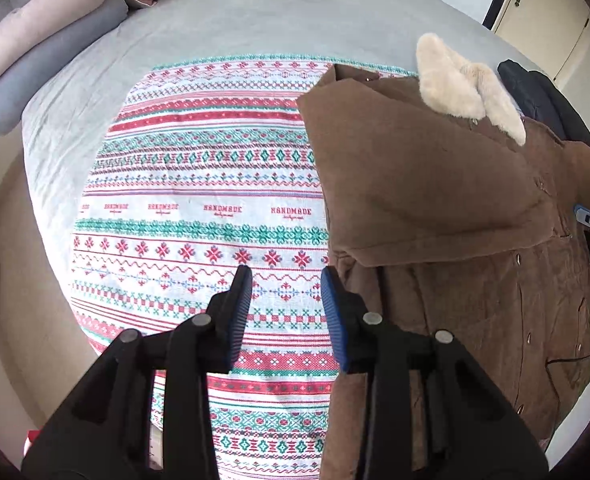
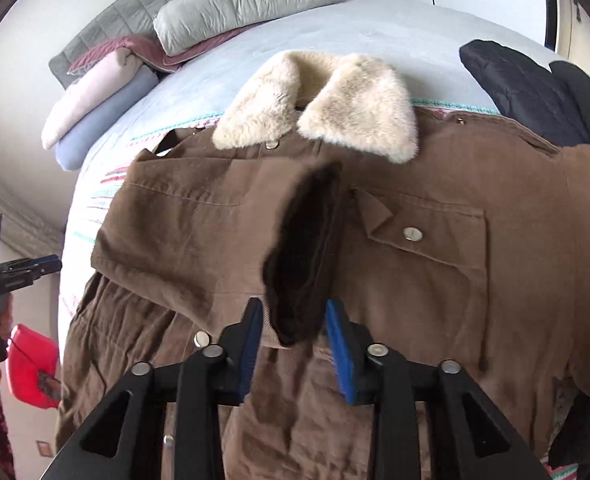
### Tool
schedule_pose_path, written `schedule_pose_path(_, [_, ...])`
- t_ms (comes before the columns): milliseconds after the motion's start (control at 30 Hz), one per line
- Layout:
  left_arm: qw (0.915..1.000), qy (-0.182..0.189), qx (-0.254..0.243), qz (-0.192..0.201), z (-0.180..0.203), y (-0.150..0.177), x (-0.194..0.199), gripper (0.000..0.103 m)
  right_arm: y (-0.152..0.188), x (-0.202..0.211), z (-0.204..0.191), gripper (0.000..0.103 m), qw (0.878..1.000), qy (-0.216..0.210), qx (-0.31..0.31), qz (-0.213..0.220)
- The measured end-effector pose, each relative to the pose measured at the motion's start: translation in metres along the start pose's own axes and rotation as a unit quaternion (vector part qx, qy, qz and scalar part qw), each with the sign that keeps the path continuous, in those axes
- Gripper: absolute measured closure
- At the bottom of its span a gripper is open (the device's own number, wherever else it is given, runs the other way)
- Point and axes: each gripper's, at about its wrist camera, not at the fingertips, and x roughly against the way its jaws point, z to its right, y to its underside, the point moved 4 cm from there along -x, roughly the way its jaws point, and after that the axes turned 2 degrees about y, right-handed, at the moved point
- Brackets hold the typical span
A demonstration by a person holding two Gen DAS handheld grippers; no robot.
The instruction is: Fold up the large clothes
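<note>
A brown corduroy coat (image 2: 423, 280) with a cream fur collar (image 2: 335, 104) lies front-up on a patterned cloth (image 1: 199, 208) on the bed. Its left sleeve (image 2: 191, 232) is folded across the chest; the dark cuff opening (image 2: 307, 256) hangs just in front of my right gripper (image 2: 294, 312), which is open with the cuff between its fingers, not pinched. My left gripper (image 1: 286, 280) is open and empty above the patterned cloth, just left of the coat's edge (image 1: 435, 208). The left gripper also shows in the right wrist view (image 2: 27, 268).
Rolled pillows (image 1: 35, 64) and folded bedding (image 2: 239, 4) sit at the head of the grey bed (image 1: 295, 16). A dark puffer jacket (image 2: 535, 88) lies beyond the coat's far shoulder. A red object (image 2: 31, 360) sits by the bed's left side. A door (image 1: 543, 4) is behind.
</note>
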Motion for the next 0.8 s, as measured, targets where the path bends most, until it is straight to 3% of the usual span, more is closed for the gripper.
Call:
schedule_pose_path(33, [0.9999,0.002,0.002,0.012,0.002,-0.009,0.008,0.066,-0.004,0.008,0.008,0.037,1.0,-0.004,-0.009,0.015])
schedule_pose_path(133, [0.9982,0.025,0.003,0.054,0.018,-0.041,0.018,0.066,-0.023,0.009,0.022,0.034,0.997,-0.033,-0.054,0.038])
schedule_pose_path(233, [0.9967,0.044,-0.004,0.069,0.044,-0.066,-0.004,0.08,-0.043,-0.025,0.021,0.034,0.993,-0.052,-0.098,0.031])
schedule_pose_path(300, [0.9962,0.049,0.002,0.072,0.058,-0.077,-0.03,0.091,-0.051,-0.054,0.012,0.034,0.994,-0.037,-0.103,0.022])
schedule_pose_path(400, [0.9942,0.065,0.027,0.082,0.068,-0.089,-0.065,0.095,-0.06,-0.096,-0.001,0.036,0.996,0.008,-0.087,0.02])
schedule_pose_path(467, [0.9919,0.074,0.044,0.093,0.069,-0.093,-0.079,0.095,-0.061,-0.113,-0.011,0.071,0.997,0.038,-0.068,0.025])
schedule_pose_path(500, [0.9904,0.081,0.052,0.1,0.068,-0.095,-0.084,0.095,-0.062,-0.114,-0.018,0.094,0.997,0.045,-0.061,0.025])
schedule_pose_path(533, [0.9882,0.092,0.058,0.107,0.066,-0.097,-0.087,0.095,-0.062,-0.106,-0.028,0.096,0.997,0.049,-0.046,0.041])
schedule_pose_path(667, [0.9787,0.133,0.058,0.145,0.059,-0.097,-0.101,0.095,-0.061,-0.031,-0.069,0.097,0.989,-0.005,0.031,0.146])
schedule_pose_path(733, [0.9812,0.125,0.061,0.134,0.056,-0.092,-0.125,0.095,-0.064,-0.019,-0.066,0.097,0.982,0.05,0.054,0.172])
schedule_pose_path(800, [0.9862,0.11,0.061,0.108,0.055,-0.084,-0.158,0.096,-0.07,-0.04,-0.047,0.097,0.98,0.119,0.058,0.148])
